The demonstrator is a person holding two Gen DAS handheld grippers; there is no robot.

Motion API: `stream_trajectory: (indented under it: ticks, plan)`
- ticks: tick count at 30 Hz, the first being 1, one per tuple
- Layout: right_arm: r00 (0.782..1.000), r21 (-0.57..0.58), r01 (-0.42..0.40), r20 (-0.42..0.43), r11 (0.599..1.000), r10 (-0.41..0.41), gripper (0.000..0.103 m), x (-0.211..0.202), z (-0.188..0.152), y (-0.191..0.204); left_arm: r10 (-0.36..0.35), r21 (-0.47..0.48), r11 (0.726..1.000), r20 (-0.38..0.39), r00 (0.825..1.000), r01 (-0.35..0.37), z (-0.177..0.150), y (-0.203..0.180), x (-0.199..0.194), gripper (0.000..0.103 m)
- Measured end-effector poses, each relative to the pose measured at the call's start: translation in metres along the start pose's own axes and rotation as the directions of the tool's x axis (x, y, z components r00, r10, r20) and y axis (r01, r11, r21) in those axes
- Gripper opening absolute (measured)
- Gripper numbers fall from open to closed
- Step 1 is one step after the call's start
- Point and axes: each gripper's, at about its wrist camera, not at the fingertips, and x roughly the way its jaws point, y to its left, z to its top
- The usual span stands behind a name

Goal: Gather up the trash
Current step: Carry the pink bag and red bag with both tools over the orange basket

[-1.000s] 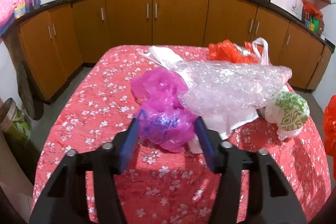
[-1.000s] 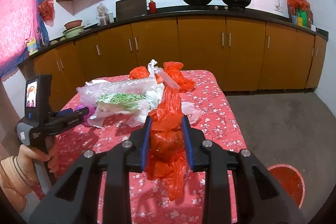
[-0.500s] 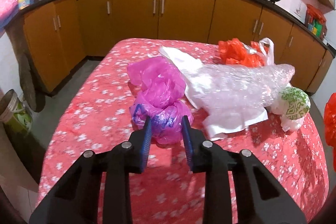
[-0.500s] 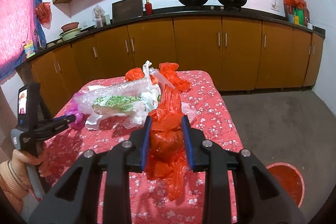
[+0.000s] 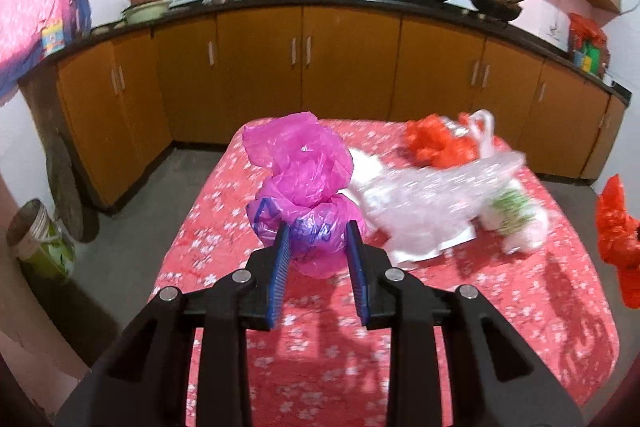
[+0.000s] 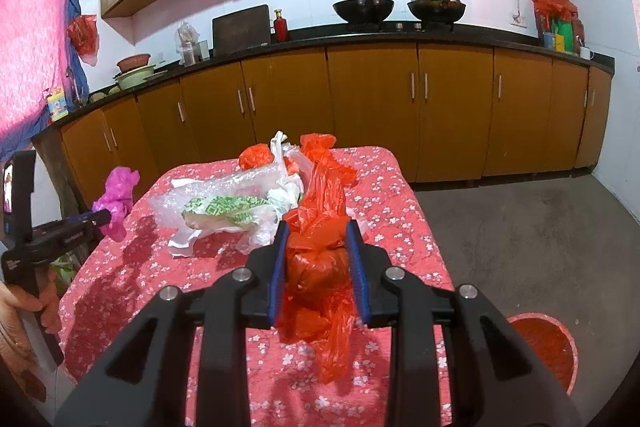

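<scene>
The pink bag [image 5: 304, 195] is pinched between the two blue pads of the left gripper [image 5: 318, 255], in the middle of the left wrist view. It looks to be held up off the table [image 5: 500, 307]; in the right wrist view the same bag [image 6: 116, 203] is seen at the far left, hanging from the claw above the table's edge. The red bag [image 6: 320, 259] is squeezed tight in the right gripper [image 6: 318, 263], in the lower middle of that view, with its loose end hanging down below the pads.

More trash is left on the flowered cloth: a clear bubbly bag [image 5: 432, 203] in the middle right of the left view, a white bag with green print [image 5: 516, 215] beside it, and a second red bag [image 5: 436, 143] farther back.

So the picking-up step seems done for both hands, and the carrying step is in hand. A red bucket [image 6: 544, 347] is seen on the floor at the lower right of the right view, near the table. It is likely the bin. Next, both bags should be carried over it and let go only when they are right above it. The grip must be kept firm, since thin bags slip easily.
</scene>
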Motion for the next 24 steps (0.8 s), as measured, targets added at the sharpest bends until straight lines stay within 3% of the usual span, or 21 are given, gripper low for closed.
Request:
stream_trajectory:
  ticks: [10, 17, 24]
  plan:
    - [0.997, 0.042, 0.057, 0.047, 0.998, -0.059, 0.029, -0.032, 0.001, -0.037, -0.145, 0.08, 0.987, 0.057, 0.988, 0.14, 0.016, -0.067, -0.041, 0.028]
    - [0.989, 0.089, 0.133, 0.058, 0.987, -0.138, 0.029, -0.053, -0.006, -0.085, -0.274, 0.159, 0.951, 0.048, 0.96, 0.264, 0.013, -0.139, -0.058, 0.028]
    - [0.966, 0.125, 0.246, 0.046, 0.961, -0.253, 0.029, -0.073, -0.023, -0.143, -0.4, 0.24, 0.888, -0.012, 0.916, 0.391, -0.009, -0.219, -0.066, 0.028]
